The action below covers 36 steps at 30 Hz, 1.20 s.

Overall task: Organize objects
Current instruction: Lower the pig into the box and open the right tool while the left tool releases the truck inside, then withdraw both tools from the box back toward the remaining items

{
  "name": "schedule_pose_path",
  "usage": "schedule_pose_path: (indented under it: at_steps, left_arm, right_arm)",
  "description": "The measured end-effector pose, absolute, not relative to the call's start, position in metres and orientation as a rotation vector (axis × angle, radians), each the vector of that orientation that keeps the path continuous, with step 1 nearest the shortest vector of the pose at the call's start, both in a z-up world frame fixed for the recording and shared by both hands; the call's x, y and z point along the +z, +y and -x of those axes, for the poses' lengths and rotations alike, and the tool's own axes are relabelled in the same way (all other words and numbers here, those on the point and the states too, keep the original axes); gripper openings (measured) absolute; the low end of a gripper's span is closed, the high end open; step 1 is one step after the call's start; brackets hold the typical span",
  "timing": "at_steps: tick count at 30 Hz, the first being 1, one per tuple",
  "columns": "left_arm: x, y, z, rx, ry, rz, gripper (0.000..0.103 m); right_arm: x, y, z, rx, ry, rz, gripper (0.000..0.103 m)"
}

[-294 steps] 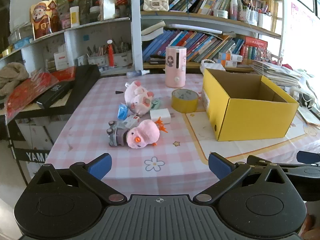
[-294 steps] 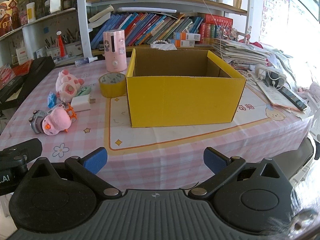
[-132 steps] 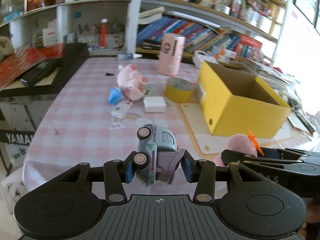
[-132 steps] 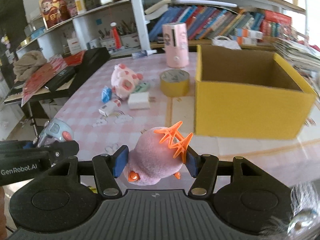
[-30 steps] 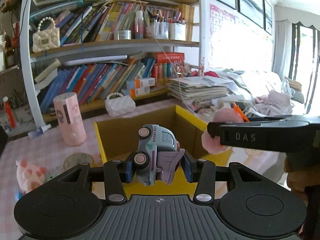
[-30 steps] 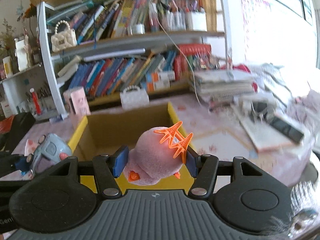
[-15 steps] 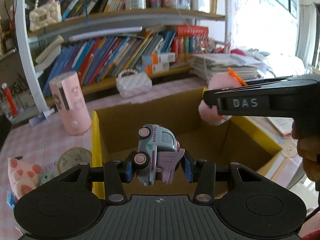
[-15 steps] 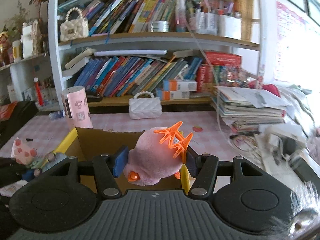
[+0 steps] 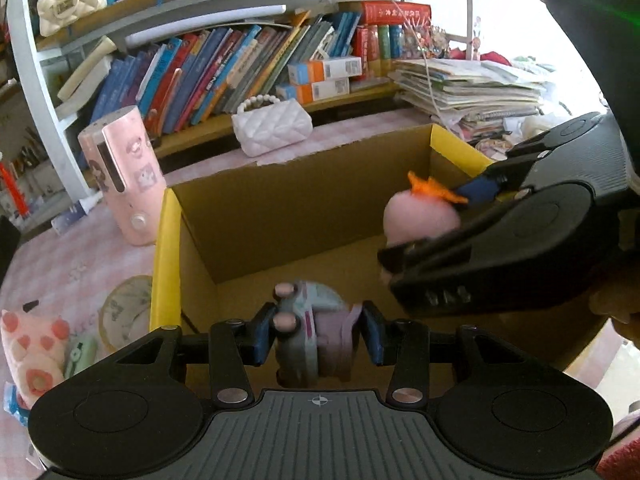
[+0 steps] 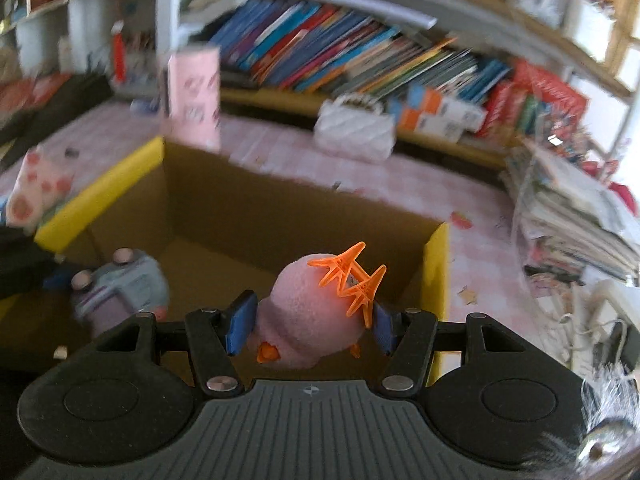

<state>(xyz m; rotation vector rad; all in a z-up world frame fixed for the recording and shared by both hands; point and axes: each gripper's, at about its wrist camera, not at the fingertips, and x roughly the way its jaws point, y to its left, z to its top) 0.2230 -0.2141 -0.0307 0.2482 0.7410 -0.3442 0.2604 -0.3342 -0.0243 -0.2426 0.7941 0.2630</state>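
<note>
My left gripper sits over the open yellow cardboard box. The grey toy car is blurred between its pads; the pads stand a little wider than the car and it looks loose. The car also shows in the right wrist view, inside the box. My right gripper is shut on the pink plush bird with orange feet and holds it over the box. The bird also shows in the left wrist view.
A pink cylinder, a white quilted purse, a tape roll and a pink plush pig are on the checked table around the box. Bookshelves stand behind. Stacked papers lie to the right.
Both grippers have dropped lower into the box opening. The left pads have spread apart and the toy car has slipped down, blurred. The right gripper still holds the bird.
</note>
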Motion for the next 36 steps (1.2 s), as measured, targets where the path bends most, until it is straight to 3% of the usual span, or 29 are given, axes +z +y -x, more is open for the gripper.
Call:
schedule_pose_path:
  at_steps: [12, 15, 20, 28, 36]
  left_arm:
    - [-0.028, -0.215, -0.22, -0.333, 0.706, -0.258, 0.045]
    - [-0.024, -0.214, -0.215, -0.33, 0.683, -0.254, 0.047]
    - [-0.016, -0.207, -0.203, -0.314, 0.635, -0.246, 0.06]
    - [0.001, -0.193, -0.172, -0.289, 0.535, -0.218, 0.082]
    - [0.012, -0.171, -0.142, -0.254, 0.467, -0.146, 0.088]
  right_arm:
    - [-0.025, -0.332, -0.267, 0.275, 0.845, 0.258, 0.057]
    - [-0.024, -0.334, -0.268, 0.258, 0.836, 0.245, 0.064]
    - [-0.018, -0.334, -0.26, 0.215, 0.772, 0.242, 0.078]
    - [0.002, -0.339, -0.228, 0.125, 0.624, 0.11, 0.079]
    - [0.019, -0.345, -0.184, -0.022, 0.501, 0.0, 0.087]
